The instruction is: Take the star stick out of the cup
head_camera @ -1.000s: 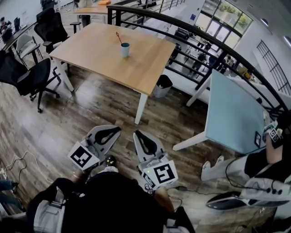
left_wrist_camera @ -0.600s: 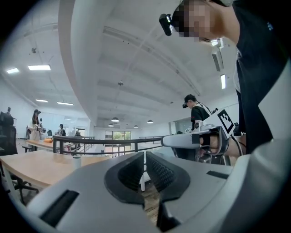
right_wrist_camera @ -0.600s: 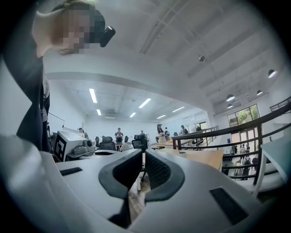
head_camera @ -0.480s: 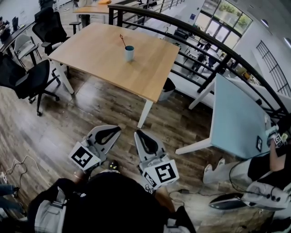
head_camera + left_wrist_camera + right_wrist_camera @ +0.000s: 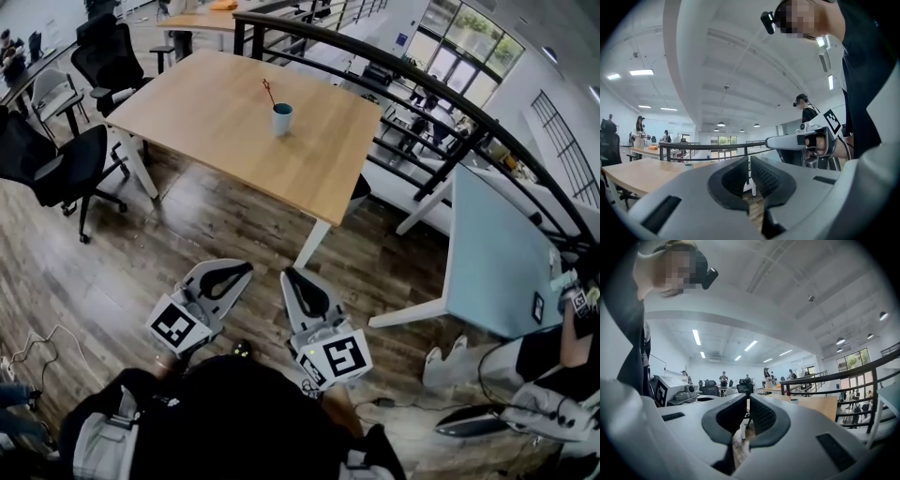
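- Light-blue cup [image 5: 282,120] stands upright on the pale wooden table [image 5: 202,103], toward its far side. The thin red star stick [image 5: 269,92] sits in the cup, leaning left above the rim.
- Left gripper [image 5: 242,270] and right gripper [image 5: 289,276] are held low, side by side near the person's body. Both are over the dark plank floor [image 5: 112,253], well apart from the table.
- Left gripper view: jaws drawn together to a thin slit, nothing between them. Right gripper view: the same, empty.
- Step in hand, as judged: approach. Neither gripper is near the cup or stick, and the stick is not yet out.
- Next move calls for closing on the table, parting one gripper's jaws, lining them on the exposed upper stick, pinching and lifting along the stick's lean.
- Likely risk: the cup looks light and may tip, so the other gripper could steady it.
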A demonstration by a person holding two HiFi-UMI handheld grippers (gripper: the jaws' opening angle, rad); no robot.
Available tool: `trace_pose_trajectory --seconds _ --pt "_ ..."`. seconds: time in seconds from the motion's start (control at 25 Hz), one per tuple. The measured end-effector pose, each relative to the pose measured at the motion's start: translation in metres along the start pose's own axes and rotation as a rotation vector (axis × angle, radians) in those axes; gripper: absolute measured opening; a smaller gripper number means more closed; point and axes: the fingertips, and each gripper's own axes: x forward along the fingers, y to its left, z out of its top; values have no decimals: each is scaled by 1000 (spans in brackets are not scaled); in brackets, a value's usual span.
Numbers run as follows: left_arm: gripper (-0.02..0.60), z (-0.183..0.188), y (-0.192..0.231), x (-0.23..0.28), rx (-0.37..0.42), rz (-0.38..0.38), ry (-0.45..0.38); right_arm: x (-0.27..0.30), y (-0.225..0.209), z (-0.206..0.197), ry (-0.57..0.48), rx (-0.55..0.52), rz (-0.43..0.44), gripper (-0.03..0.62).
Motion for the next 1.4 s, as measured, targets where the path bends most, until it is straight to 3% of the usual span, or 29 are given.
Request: trace_pose_trajectory --seconds 0.32,0.72,0.96,1.24,1.4 --pt "25 2 42 -22 25 18 5 42 11 -1 4 0 -9 31" --pt "25 -7 65 -17 31 30 30 68 5 -9 22 9 9 31" --pt "25 -15 92 6 38 54 50 97 -25 -14 23 19 38 31" --pt "25 -8 147 37 64 119 58 154 -66 -4 -1 8 100 31" --pt "25 -10 187 58 42 164 54 190 -93 -6 2 11 123 31"
